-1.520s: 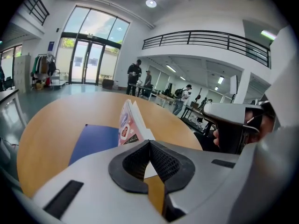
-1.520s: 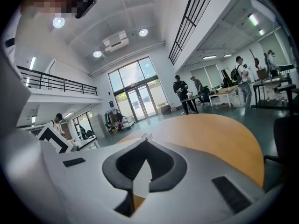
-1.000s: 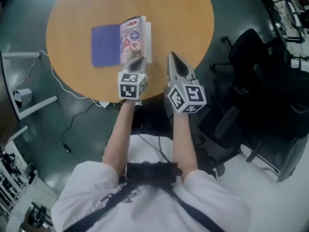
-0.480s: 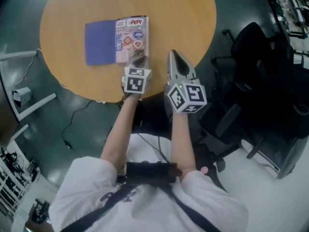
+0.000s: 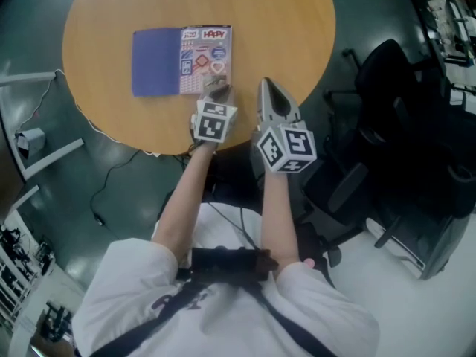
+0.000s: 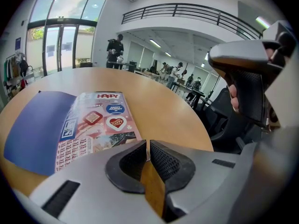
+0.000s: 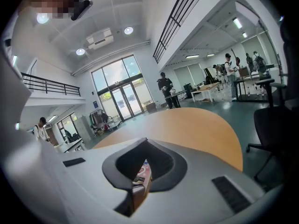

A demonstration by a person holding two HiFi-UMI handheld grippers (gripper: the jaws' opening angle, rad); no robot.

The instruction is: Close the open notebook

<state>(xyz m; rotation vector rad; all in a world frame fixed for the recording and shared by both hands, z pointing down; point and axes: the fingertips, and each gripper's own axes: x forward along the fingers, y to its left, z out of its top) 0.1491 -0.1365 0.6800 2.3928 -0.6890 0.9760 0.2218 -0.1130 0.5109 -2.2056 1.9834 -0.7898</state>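
Head view: the open notebook point(image 5: 182, 60) lies flat on a smooth, round wooden table point(image 5: 282, 21), plain blue leaf left, glossy sticker-printed page right. Black office chairs point(image 5: 387, 88) stand at the right.

Left gripper view: the left gripper point(image 6: 147, 143), ribbed pads closed and empty, is just beside the notebook's near corner.

Right gripper view: the right gripper point(image 7: 146, 141), jaws together and empty, is over the table's edge.
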